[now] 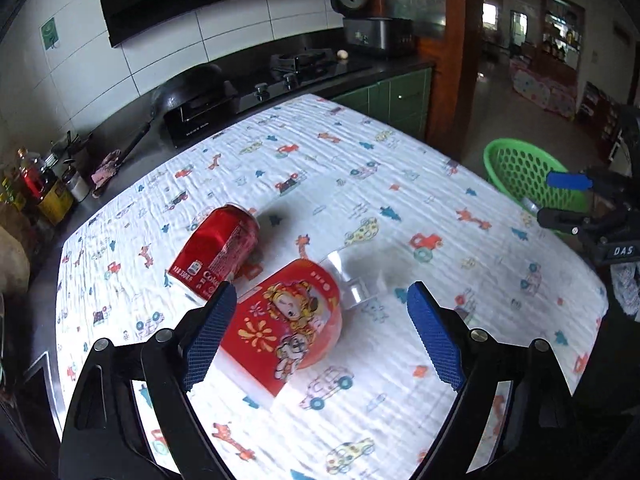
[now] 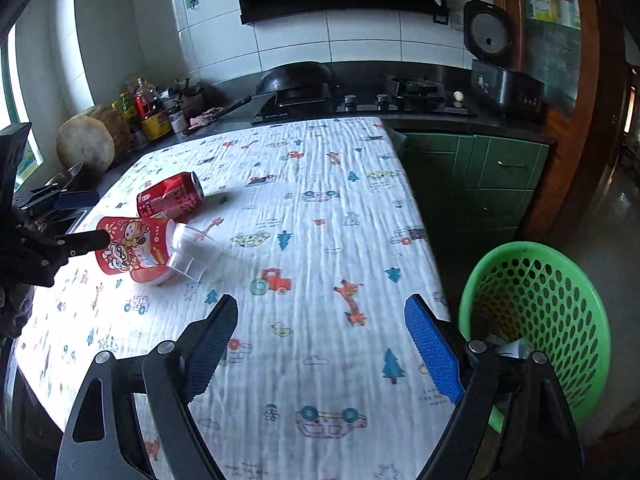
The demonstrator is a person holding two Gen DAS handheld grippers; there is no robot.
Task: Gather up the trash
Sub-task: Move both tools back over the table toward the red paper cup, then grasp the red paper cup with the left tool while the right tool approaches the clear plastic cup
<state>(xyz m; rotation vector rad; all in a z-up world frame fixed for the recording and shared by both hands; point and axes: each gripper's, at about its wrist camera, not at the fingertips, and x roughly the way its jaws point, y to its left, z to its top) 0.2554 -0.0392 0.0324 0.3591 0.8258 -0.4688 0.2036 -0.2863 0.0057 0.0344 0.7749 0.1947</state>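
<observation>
A dented red cola can (image 1: 218,250) lies on its side on the patterned tablecloth (image 1: 360,200). Next to it lies a red cartoon-printed cup with a clear lid (image 1: 292,320). My left gripper (image 1: 320,300) is open just over the cup, its fingers on either side of it. Both items also show in the right wrist view: the can (image 2: 170,196) and the cup (image 2: 140,248) at the left. My right gripper (image 2: 320,312) is open and empty above the cloth near the table's right edge. A green perforated basket (image 2: 552,312) stands beside the table, with something pale inside it.
A dark counter behind the table holds a wok (image 2: 296,76), gas hob (image 2: 412,92), open rice cooker (image 2: 496,68), bottles (image 2: 148,108) and a round wooden block (image 2: 84,144). Green cabinets (image 2: 480,176) stand to the right. The basket also shows in the left wrist view (image 1: 524,168).
</observation>
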